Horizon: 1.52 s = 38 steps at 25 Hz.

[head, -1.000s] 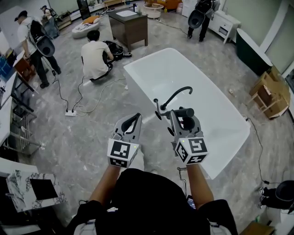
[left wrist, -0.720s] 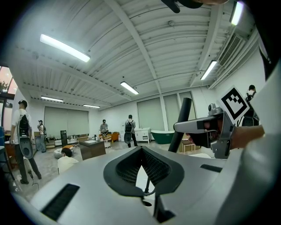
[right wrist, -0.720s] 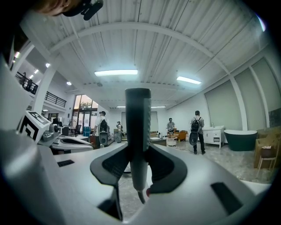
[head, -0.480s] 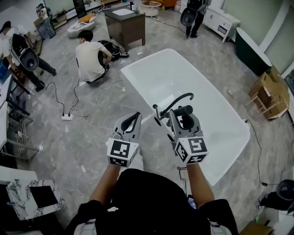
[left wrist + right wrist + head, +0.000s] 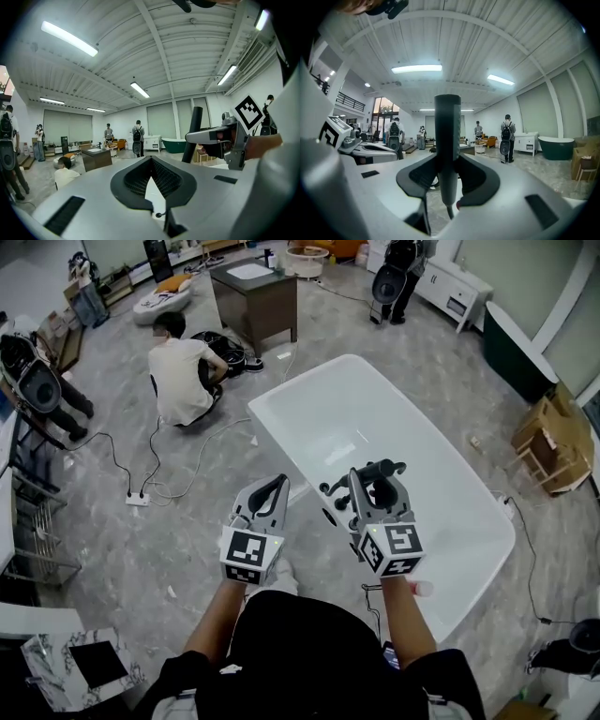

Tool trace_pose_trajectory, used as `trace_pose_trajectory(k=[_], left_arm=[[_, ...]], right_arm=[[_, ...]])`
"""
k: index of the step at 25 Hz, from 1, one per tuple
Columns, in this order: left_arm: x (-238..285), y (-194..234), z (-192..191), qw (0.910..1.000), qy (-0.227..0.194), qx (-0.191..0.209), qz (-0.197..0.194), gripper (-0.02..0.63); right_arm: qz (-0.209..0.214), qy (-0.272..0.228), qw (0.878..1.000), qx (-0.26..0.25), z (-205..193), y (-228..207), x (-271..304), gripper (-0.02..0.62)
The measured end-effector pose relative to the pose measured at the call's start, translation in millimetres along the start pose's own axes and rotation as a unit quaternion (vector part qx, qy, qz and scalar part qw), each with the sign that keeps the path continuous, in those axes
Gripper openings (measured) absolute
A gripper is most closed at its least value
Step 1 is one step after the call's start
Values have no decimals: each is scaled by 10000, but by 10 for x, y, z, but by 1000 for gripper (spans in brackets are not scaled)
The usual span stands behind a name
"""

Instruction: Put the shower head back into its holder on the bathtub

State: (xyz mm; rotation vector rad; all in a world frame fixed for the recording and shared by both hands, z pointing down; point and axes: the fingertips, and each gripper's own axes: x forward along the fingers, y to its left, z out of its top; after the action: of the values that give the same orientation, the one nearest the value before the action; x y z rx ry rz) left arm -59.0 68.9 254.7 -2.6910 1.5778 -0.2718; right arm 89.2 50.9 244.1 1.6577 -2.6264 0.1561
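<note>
The white bathtub [image 5: 375,418] lies slantwise in the head view, just ahead of both grippers. My right gripper [image 5: 377,486] is shut on the dark shower head [image 5: 394,466] and holds it above the tub's near rim. In the right gripper view its grey handle [image 5: 447,122] stands upright, clamped between the jaws of the right gripper [image 5: 447,159]. Black faucet fittings [image 5: 329,493] show just left of that gripper; the holder is hidden. My left gripper [image 5: 279,480] hovers beside the tub, shut and empty, as the left gripper view also shows [image 5: 151,159].
A person crouches [image 5: 178,367] on the floor left of the tub, with cables and a power strip [image 5: 141,495] nearby. Beyond stand a dark cabinet [image 5: 255,292], a standing person [image 5: 394,273], a dark green tub [image 5: 511,338] and a wooden stool [image 5: 548,442] at right.
Both grippers have advanced toward the tub, keeping their hold and spacing. The tub's near rim now lies under the right gripper, which hides the faucet's curved spout.
</note>
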Motion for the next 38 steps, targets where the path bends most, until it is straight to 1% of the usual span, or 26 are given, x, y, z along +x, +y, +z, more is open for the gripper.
trace_pose_trajectory(k=[6,11,16,18,22,27,32,38], left_arm=[[407,496,-8,9999,79,-20,-144,14],[695,820,24,9996,76,-95,-267,14],[933,1078,-205,9983,256,-79,-514,14],[1012,1131,-277,9976,341,-120,-598,14],[1137,1196,-358,9955,455,-397,-724,14],[1350,1221,-555,9935,639,-488,-807,14],[1579,1138,-773,9896,843,-615,-992,14],[1877,1094,-1072,9873,1112,-666,-914,14]], right_arm=[[-146,117,9998,37,8,-31,608,138],[-343,272,9990,31,-54,-74,976,138],[-600,424,9973,58,-189,-103,1303,138],[-699,492,9963,67,-238,-140,1378,138],[-865,617,9943,96,-350,-229,1454,138],[-987,847,9914,146,-549,-388,1570,138],[-991,1129,9884,244,-802,-556,1696,138],[-904,1455,9847,312,-1151,-733,1882,138]])
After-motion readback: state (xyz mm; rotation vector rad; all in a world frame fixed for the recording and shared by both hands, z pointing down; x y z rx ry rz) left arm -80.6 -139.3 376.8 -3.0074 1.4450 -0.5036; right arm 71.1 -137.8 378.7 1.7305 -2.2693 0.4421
